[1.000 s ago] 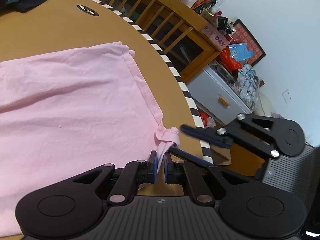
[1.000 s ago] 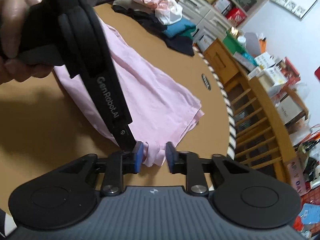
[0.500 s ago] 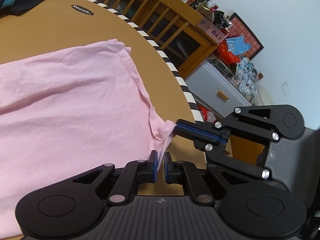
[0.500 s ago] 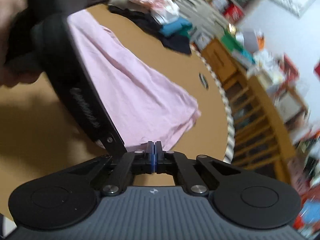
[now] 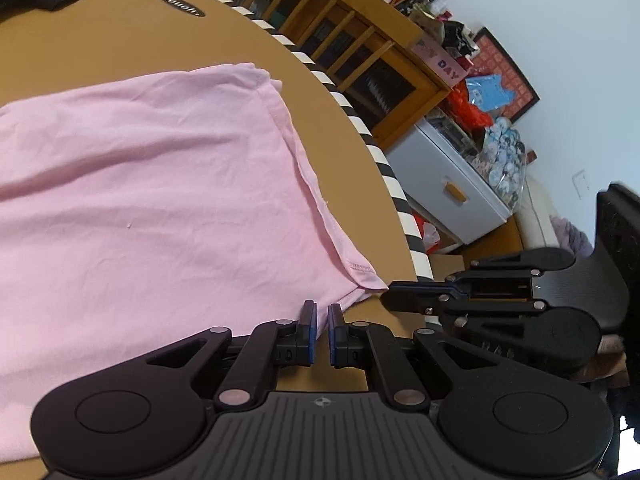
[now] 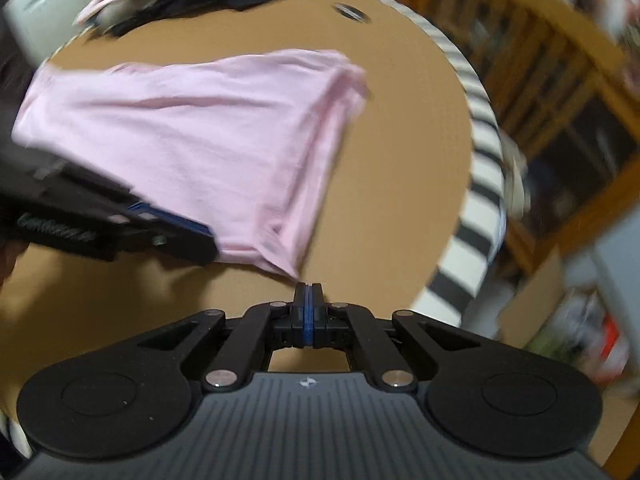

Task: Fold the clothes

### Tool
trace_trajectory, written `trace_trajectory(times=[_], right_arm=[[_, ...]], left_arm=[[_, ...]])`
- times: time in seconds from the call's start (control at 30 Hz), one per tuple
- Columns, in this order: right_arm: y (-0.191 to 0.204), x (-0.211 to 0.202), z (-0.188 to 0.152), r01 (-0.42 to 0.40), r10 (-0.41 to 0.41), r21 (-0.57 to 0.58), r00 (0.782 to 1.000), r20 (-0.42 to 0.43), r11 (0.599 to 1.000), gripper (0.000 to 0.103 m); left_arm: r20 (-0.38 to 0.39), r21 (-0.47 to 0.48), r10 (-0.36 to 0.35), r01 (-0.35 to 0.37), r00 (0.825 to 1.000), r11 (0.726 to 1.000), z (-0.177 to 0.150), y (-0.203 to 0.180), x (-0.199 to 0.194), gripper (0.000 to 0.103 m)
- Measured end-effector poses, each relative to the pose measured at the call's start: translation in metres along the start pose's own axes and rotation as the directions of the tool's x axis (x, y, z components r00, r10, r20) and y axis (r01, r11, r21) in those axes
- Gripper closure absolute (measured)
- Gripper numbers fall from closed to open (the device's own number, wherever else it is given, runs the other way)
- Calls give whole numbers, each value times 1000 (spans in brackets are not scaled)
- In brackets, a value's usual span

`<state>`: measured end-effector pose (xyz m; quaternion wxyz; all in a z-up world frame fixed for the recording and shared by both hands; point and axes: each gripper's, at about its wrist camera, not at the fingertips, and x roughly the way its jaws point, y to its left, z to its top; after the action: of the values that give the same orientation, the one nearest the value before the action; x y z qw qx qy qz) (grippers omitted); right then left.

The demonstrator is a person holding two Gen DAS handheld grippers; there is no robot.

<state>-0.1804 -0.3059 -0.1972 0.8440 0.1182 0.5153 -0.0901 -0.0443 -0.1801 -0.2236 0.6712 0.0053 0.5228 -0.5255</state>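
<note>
Round brown table (image 5: 120, 40) carried our pink shirt (image 5: 140, 184), its length running left across the frame; our left gripper (image 5: 320, 322) pinched its lower-right hem; our right gripper (image 6: 308, 312), shut and seemingly empty, sat just below that corner.

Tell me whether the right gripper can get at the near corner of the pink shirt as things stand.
Probably yes: the right gripper is shut just short of the pink shirt corner, bare table between them; it must open first.

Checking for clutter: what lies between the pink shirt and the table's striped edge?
Only bare brown table between pink cotton shirt and striped edge, in both views.
</note>
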Motion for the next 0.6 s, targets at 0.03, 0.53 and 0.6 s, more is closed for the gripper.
trace_trajectory(times=[0.03,0.53,0.6], right_arm=[[-6,-1,0,-10,10,44,1000,-3,999,103],[76,-5,-15,238,-155,-566,969,192,789,86],[76,-3,-11,237,-158,-560,970,186,794,90]], left_arm=[[1,-2,0,0,1000,1000,0,0,0,97],[25,-7,-52,52,998,999,37,-13,18,95],[23,-13,-59,59,998,998,41,-13,22,95]])
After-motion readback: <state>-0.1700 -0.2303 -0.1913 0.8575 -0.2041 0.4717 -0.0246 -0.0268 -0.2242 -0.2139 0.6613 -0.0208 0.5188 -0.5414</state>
